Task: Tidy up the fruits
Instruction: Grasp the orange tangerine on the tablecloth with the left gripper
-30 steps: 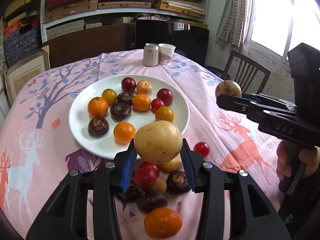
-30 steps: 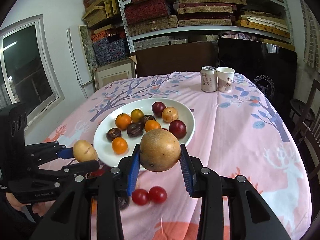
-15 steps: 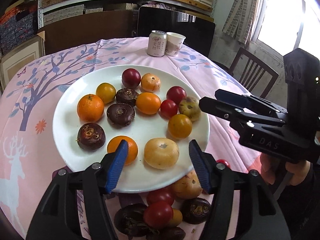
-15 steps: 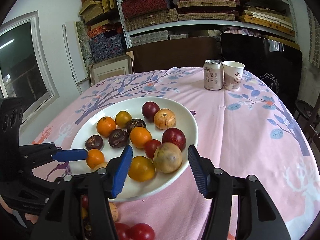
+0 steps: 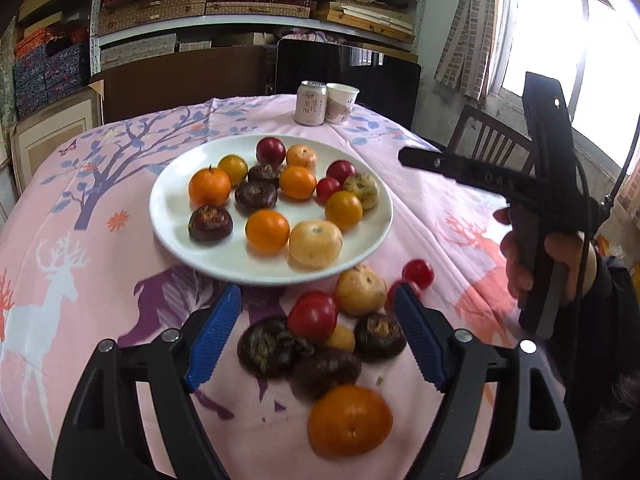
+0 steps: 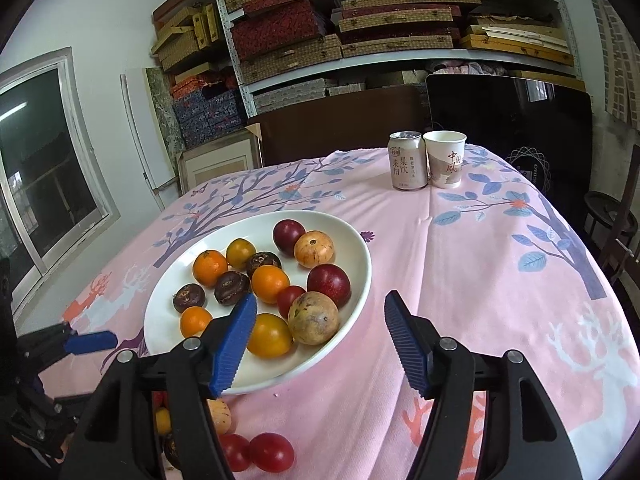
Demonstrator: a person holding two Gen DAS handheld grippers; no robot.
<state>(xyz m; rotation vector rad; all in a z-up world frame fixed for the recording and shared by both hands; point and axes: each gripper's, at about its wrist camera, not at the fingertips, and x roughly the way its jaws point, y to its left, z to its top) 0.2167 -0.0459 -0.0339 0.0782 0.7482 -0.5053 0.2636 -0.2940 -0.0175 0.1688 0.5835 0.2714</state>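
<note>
A white plate (image 5: 172,216) (image 6: 360,264) holds several fruits: oranges, red and dark round fruits, a pale yellow fruit (image 5: 315,243) at its near edge and a speckled brown fruit (image 6: 313,318). A loose pile lies on the cloth in front of the plate: a red fruit (image 5: 313,316), dark fruits (image 5: 265,346) and an orange (image 5: 349,421). My left gripper (image 5: 318,332) is open and empty over this pile. My right gripper (image 6: 320,338) is open and empty above the plate's near right rim. It also shows in the left wrist view (image 5: 408,157).
A drink can (image 6: 408,161) and a paper cup (image 6: 445,158) stand at the table's far side. Two red fruits (image 6: 270,451) lie near the table's front. A wooden chair (image 5: 486,140) stands at the right. Shelves of boxes fill the back wall.
Both grippers let go of their fruits onto the plate and opened. Since then both have drawn back from the plate, the left one to above the loose pile.
</note>
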